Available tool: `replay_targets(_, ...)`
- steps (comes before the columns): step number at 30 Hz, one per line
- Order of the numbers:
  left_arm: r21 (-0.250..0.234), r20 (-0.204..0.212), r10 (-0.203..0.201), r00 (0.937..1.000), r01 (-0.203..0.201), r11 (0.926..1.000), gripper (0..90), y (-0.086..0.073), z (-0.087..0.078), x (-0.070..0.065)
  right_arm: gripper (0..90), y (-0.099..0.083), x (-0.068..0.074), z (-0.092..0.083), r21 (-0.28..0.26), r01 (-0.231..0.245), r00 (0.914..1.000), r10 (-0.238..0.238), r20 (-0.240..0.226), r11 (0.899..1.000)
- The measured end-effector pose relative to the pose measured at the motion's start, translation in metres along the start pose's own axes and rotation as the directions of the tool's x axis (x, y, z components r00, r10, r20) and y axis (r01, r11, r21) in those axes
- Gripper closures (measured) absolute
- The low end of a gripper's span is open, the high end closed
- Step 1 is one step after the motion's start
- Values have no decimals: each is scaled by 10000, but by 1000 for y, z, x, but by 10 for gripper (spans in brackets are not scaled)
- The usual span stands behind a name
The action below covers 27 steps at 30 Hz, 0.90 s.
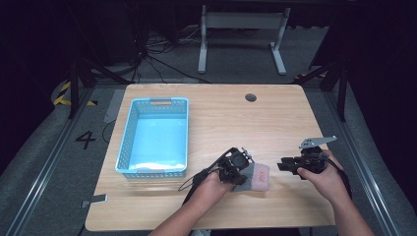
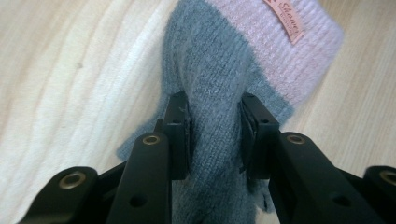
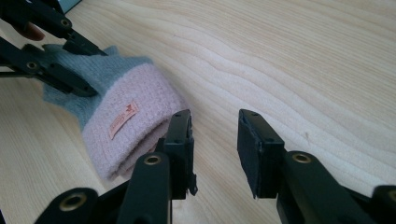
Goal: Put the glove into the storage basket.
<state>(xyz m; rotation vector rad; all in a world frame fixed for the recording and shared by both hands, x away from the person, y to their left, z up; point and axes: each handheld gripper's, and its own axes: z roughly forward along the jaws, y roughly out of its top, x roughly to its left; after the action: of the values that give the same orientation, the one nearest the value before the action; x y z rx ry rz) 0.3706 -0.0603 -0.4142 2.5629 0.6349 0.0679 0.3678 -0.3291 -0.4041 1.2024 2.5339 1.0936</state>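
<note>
From the high view I saw a wooden surface (image 1: 221, 123) with a light blue basket (image 1: 155, 137) standing empty at its left. Near the front edge lay a knitted glove (image 1: 256, 178), grey with a pink cuff. My left tongs (image 1: 239, 170) sat on its grey end, and my right tongs (image 1: 286, 165) hovered just beside the cuff end, apart from it.

In the left gripper view, the left tongs (image 2: 214, 135) were pinched on a raised fold of the glove's (image 2: 210, 93) grey knit; both pads pressed into the wool. The pink cuff with its small orange label (image 2: 289, 21) lay beyond, flat on the surface.

In the right gripper view, the right tongs (image 3: 214, 144) stood partly open with bare wood between the jaws, holding nothing. The glove (image 3: 126, 116) lay just left of the near jaw, the cuff close to it, and the left tongs (image 3: 60, 60) gripped the far grey end.

I judged the step in hand to be the pick-up: grip taken, lift not yet begun. The next move, I thought, called for raising the glove clear and carrying it to the basket, keeping the fold from slipping out.
</note>
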Motion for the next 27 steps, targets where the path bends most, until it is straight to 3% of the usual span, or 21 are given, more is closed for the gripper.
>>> replay_targets(5,-159,-233,79,9997,-83,9998,685,-1,-19,4,663,5,-2,2,-51,52,10000,-53,-73,10000)
replay_targets(9,-422,-130,-135,9998,129,9990,685,-4,-34,10,662,7,-2,5,-38,84,9998,-85,-169,10000)
replay_targets(27,-1135,-663,-783,9947,704,9910,683,-23,-93,37,653,17,-3,16,55,249,9991,-247,-336,9997)
